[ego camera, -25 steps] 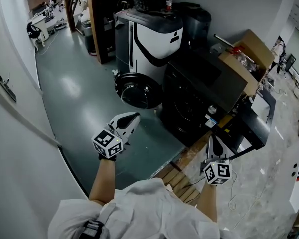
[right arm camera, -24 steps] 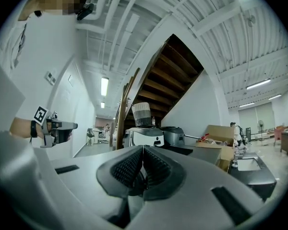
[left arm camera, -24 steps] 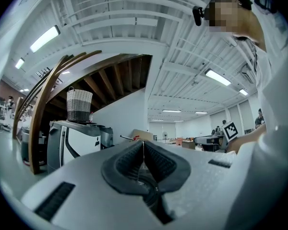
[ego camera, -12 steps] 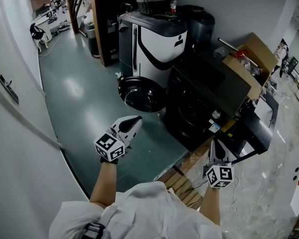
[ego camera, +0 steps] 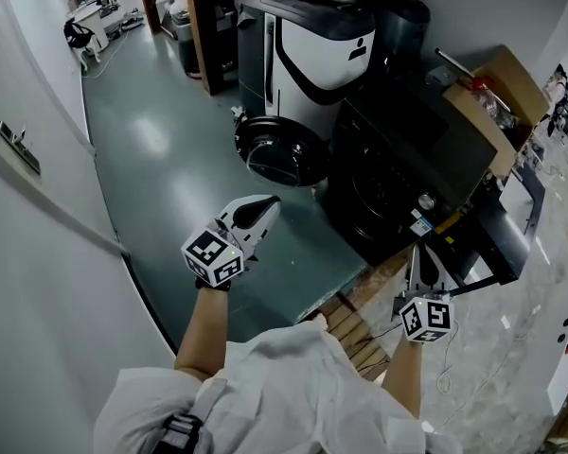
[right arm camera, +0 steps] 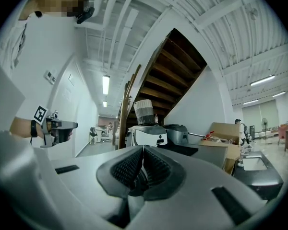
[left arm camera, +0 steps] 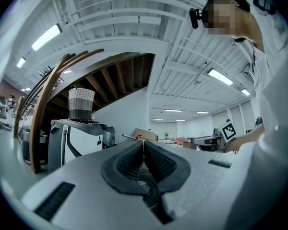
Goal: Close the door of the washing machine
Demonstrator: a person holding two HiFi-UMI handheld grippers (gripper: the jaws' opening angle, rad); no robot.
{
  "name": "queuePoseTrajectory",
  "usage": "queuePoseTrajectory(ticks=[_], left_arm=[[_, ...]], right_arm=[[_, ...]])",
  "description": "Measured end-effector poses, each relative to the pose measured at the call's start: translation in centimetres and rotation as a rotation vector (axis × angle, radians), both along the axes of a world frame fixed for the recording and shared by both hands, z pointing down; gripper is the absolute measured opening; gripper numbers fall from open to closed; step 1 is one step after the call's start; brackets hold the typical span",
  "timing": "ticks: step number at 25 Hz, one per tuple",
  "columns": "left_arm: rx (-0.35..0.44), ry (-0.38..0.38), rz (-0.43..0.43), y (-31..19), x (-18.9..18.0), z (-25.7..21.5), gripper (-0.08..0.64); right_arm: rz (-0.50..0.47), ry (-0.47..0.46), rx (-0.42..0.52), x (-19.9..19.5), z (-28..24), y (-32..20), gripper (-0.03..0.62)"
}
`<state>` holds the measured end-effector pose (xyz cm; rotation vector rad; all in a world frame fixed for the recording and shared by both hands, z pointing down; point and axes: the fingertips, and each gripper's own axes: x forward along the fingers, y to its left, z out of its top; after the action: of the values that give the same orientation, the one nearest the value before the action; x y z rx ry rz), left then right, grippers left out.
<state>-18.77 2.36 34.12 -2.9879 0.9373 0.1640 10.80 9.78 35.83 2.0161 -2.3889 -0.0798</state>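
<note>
Standing open at upper centre, the door (ego camera: 282, 154) of the washing machine (ego camera: 398, 173) awaits closing; left gripper (ego camera: 265, 204) and right gripper (ego camera: 419, 253), both closed on nothing, hang well short of it.

My left hand-held gripper (ego camera: 262, 206) is held out ahead of my body, roughly level, on the end of the bare left forearm (ego camera: 201, 324). Its jaws are pressed together with nothing between them. My right hand-held gripper (ego camera: 418, 255) sits closer in at my right side, also about level, on the right forearm (ego camera: 404, 381). Its jaws are likewise closed and empty.
</note>
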Motion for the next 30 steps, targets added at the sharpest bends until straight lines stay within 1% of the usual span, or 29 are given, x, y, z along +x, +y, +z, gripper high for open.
queuePoseTrajectory(ticks=[7,13,19,24,27,30], left_arm=[[-0.025,-0.002,-0.042,-3.0,2.6,0.9,0.012],[-0.040,-0.025,-0.036,-6.0,7.0,1.2,0.012],[-0.025,-0.028,-0.045,-8.7,10.5,0.3,0.012],[-0.017,-0.033,-0.091,-9.5,11.4,0.6,0.014],[-0.031,-0.029,-0.119,-9.7,11.6,1.3,0.014],[-0.048,-0.004,-0.145,-9.7,10.9,1.3,0.014]], right_arm=[[-0.021,0.009,-0.013,2.8,0.3,-4.3,0.028],[-0.051,-0.003,-0.029,6.2,1.1,-7.8,0.028],[-0.097,0.000,-0.011,9.0,0.4,-11.4,0.028],[-0.161,-0.007,0.003,9.5,0.4,-13.6,0.028],[-0.189,0.003,-0.005,9.4,0.8,-14.5,0.028],[-0.216,0.004,-0.015,8.8,1.2,-15.1,0.028]])
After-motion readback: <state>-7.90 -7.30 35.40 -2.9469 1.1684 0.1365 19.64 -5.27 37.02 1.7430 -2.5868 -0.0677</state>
